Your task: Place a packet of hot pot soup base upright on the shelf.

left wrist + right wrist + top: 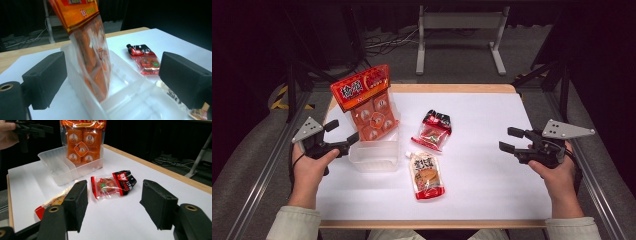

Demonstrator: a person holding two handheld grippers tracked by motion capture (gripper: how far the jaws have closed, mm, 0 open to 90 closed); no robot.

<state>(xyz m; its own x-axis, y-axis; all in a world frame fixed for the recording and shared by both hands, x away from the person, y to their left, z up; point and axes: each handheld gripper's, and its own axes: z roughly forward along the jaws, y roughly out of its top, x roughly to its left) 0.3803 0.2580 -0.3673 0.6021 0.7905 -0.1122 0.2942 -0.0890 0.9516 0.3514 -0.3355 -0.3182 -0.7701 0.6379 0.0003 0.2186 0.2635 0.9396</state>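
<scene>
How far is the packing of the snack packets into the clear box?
Done: the orange bag stands in the clear box. In hand: nothing; the left hand-held gripper and right hand-held gripper are open. Left: the red-black packet and the pouch lie on the table.

A wooden bench (pixel 452 88) with a white sheet (pixel 492 150) over its top. Near the middle of the sheet lies a red and black packet (pixel 432 130), flat, with a clear window. Just in front of it, apart from it, lies a spout pouch (pixel 427 175), red at its lower end, cap pointing away. Metal rails (pixel 257 170) run along both sides of the bench. Beyond the bench a grey metal stand (pixel 460 22) sits on the floor (pixel 462 65), with cables (pixel 382 42) to its left. Yellow and black tape (pixel 279 97) marks the floor at far left.
</scene>
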